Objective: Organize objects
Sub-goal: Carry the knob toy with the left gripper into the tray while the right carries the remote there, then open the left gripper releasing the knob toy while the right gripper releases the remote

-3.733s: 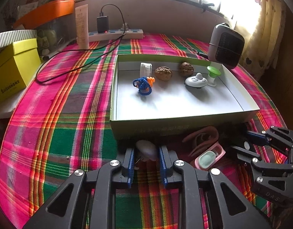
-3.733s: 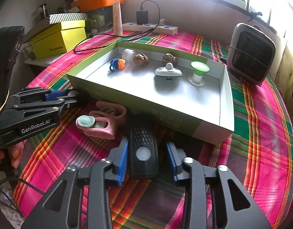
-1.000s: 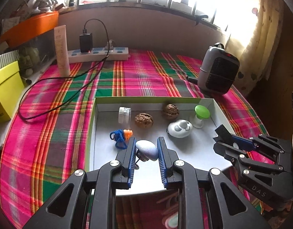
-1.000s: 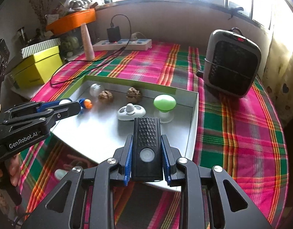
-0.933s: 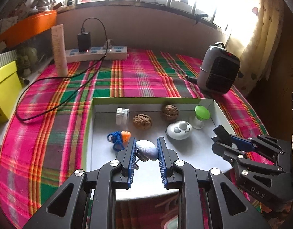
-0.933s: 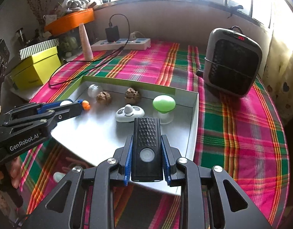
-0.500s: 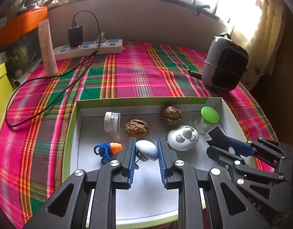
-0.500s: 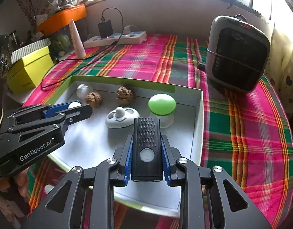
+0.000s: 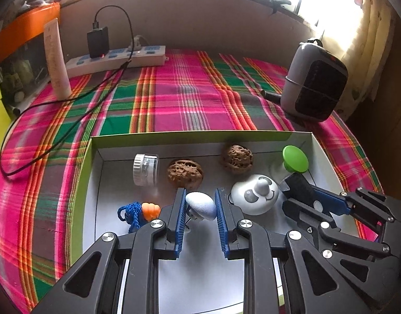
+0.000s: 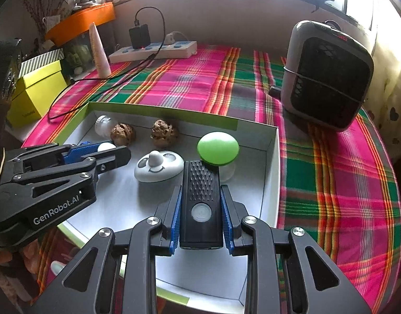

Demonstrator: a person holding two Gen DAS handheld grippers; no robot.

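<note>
A round counter point(image 9: 179, 96) covered in pink, green and orange plaid cloth stands under a bright window, with a curtain at the right. At its far edge lie a white power strip point(image 9: 116, 59) with a black charger plugged in, its cable looping over the cloth, and an upright cream tube point(image 9: 56, 57). A grey heater point(image 10: 328, 76) sits at the right; a yellow box point(image 10: 38, 91) and an orange tray point(image 10: 80, 21) stand off to the left.

A shallow green-walled box point(image 9: 200, 134) with a white floor rests on the cloth. Inside, along the far wall, lie a small clear jar point(image 9: 145, 168) on its side, two walnuts point(image 9: 184, 174) point(image 9: 237, 158) and a green-capped mushroom piece point(image 10: 218, 148). Nearer sit a white smiling-face dome point(image 10: 158, 167) and a blue-and-orange knotted charm point(image 9: 139, 212).

The left gripper point(image 9: 200, 209) hovers over the box floor, jaws clamped on a pale egg-shaped object point(image 9: 200, 205). The right gripper point(image 10: 201, 221) is beside it, jaws clamped on a black remote-like device point(image 10: 201, 204), also above the box.
</note>
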